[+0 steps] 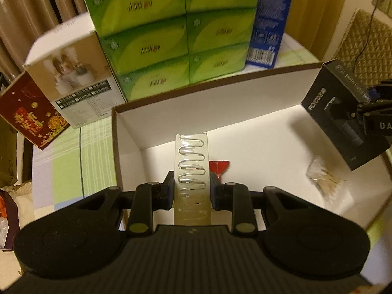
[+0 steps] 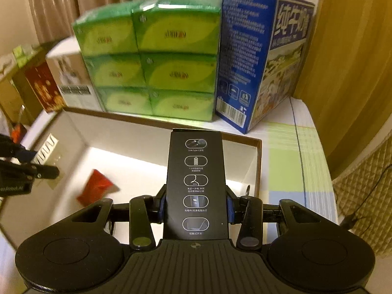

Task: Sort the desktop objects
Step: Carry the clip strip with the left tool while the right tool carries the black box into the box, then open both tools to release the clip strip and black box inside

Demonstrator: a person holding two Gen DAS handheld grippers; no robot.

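My left gripper is shut on a clear plastic strip of hooks and holds it above the open white cardboard box. My right gripper is shut on a black product box, held over the right part of the same white box. The black box also shows at the right of the left wrist view, with the right gripper on it. A red packet and a clear bag of toothpicks lie on the box floor. The red packet also shows in the right wrist view.
Behind the box stand a stack of green tissue packs, a blue carton, a white product box and a dark red box. The table has a green checked cloth. A quilted chair stands at the right.
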